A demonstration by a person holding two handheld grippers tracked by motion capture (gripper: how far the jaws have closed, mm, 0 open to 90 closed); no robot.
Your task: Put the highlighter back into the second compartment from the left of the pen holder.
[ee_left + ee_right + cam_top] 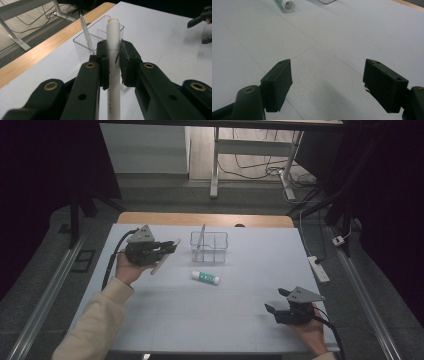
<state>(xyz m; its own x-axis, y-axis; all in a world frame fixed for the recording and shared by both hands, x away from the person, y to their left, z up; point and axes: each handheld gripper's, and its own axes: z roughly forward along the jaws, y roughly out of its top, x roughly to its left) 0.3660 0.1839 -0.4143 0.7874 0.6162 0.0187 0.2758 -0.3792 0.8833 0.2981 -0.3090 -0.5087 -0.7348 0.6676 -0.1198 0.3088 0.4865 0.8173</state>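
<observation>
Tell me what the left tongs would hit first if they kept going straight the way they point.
Probably the clear organizer: the left tongs, shut on a white marker, aim at its near wall, so the marker tip would likely meet it first. Depth is hard to judge.

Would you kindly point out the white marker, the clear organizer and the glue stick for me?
white marker (113, 42), left gripper view, on its barrel above the jaws.
clear organizer (209, 251), high view, on its front wall.
glue stick (205, 277), high view, on the middle of its tube.
</observation>
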